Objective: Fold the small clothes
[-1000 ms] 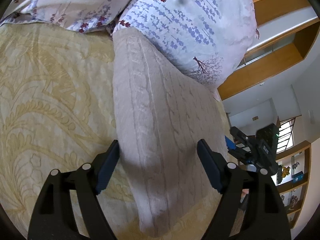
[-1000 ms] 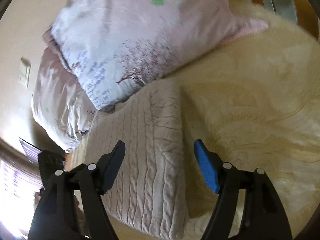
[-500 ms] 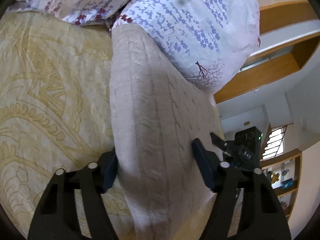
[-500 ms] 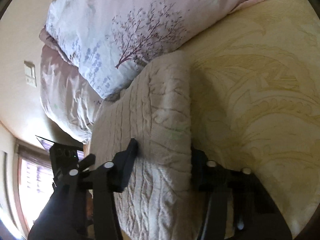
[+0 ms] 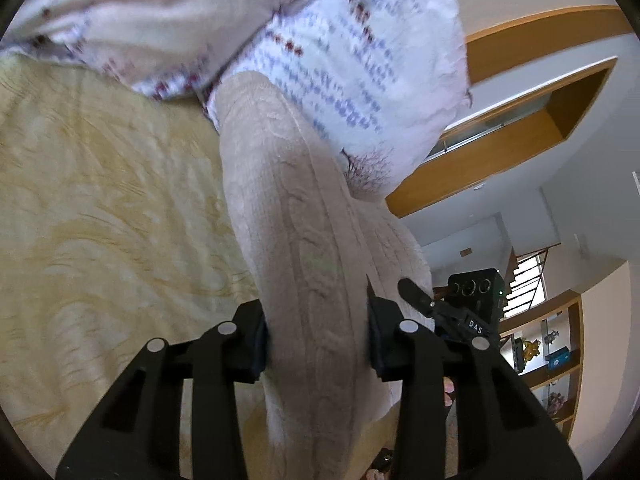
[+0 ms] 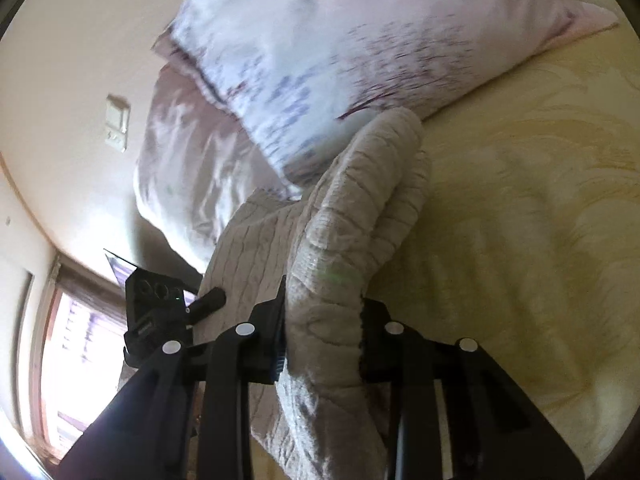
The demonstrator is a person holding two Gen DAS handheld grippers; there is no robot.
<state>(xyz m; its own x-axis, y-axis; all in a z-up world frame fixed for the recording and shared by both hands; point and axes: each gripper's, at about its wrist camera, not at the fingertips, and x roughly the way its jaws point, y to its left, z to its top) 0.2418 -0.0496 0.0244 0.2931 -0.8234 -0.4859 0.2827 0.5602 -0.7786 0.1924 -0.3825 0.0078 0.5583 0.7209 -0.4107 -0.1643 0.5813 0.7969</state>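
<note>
Yellow bedspread (image 5: 100,220), knit garment (image 5: 304,248) lengthwise toward pillows (image 5: 352,60), both tools clamped

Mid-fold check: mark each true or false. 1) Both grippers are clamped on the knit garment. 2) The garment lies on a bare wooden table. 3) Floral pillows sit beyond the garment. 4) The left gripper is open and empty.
1) True: the left gripper and the right gripper each pinch the beige knit garment.
2) False: it lies on a yellow patterned bedspread.
3) True: floral pillows lie just past it.
4) False: it is shut on the garment.
</note>
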